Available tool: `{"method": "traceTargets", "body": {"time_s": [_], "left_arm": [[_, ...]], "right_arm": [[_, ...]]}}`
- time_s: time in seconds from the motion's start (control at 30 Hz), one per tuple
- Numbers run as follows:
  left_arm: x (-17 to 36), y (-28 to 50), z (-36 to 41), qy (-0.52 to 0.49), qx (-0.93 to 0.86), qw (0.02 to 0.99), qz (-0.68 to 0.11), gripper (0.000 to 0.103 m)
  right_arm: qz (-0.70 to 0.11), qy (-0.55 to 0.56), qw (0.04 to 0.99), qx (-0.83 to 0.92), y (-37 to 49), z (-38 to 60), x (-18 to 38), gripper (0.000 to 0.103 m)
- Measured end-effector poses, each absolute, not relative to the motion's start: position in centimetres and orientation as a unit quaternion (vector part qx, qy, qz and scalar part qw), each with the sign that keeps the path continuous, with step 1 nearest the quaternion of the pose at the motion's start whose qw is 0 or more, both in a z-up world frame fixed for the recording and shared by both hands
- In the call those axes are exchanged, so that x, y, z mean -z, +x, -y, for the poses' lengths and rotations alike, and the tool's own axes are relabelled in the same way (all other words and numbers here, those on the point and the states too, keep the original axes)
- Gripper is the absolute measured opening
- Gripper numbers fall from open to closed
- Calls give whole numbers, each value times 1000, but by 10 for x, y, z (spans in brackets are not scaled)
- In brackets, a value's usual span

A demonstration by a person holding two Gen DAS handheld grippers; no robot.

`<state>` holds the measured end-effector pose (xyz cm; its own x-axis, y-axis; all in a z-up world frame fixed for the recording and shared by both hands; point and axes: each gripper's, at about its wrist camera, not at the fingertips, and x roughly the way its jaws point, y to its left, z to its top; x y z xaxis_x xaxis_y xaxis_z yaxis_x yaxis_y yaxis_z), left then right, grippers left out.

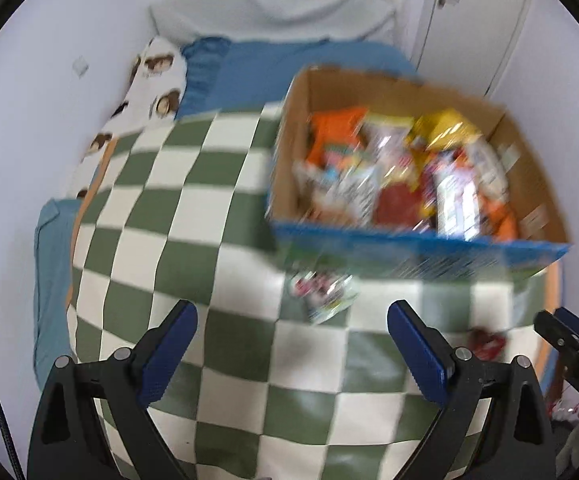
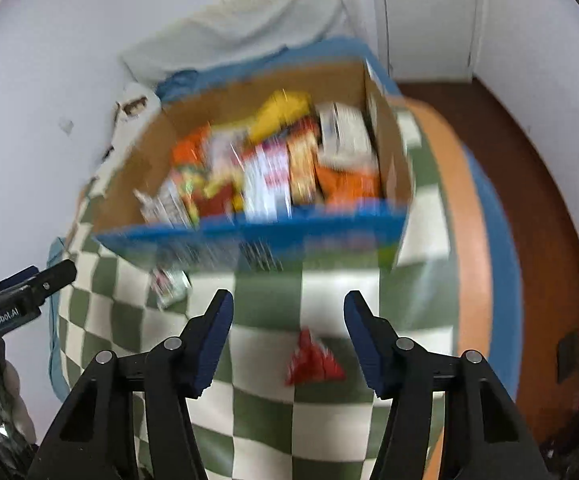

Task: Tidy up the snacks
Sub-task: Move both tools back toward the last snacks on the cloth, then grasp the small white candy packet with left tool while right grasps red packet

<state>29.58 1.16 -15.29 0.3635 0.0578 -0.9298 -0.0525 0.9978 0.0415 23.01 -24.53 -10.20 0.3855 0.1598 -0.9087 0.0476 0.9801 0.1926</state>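
Note:
A cardboard box with a blue front stands on a green and white checkered blanket and holds several snack packets. A pale wrapped snack lies on the blanket just in front of the box. A small red packet lies nearer. My left gripper is open and empty above the blanket, short of the pale snack. My right gripper is open and empty, with the red packet between and just beyond its fingers. Both views are blurred.
The blanket covers a bed with a blue sheet and a patterned pillow by the white wall. A wardrobe door is at the back right. Brown floor lies right of the bed.

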Motion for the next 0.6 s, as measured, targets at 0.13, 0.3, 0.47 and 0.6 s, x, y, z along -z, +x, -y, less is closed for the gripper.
{"method": "traceTargets", "body": {"time_s": [0.13,0.3,0.47,0.6], "left_arm": [[194,304,-17,-20,-28,791,-610,97],[231,330,-4,-28,-15,771,-636,97],[269,354,16,6,-3,753,-659,97],[282,360,20,8,7,755,-655,61]], "right_arm": [[-594,108,797,-22,222,246,152,61],[-621,106,776,-13,218,242,191,61],[-630,101,770,-9,220,235,209,61],[-639,86,765,-6,223,230,220,52]]}}
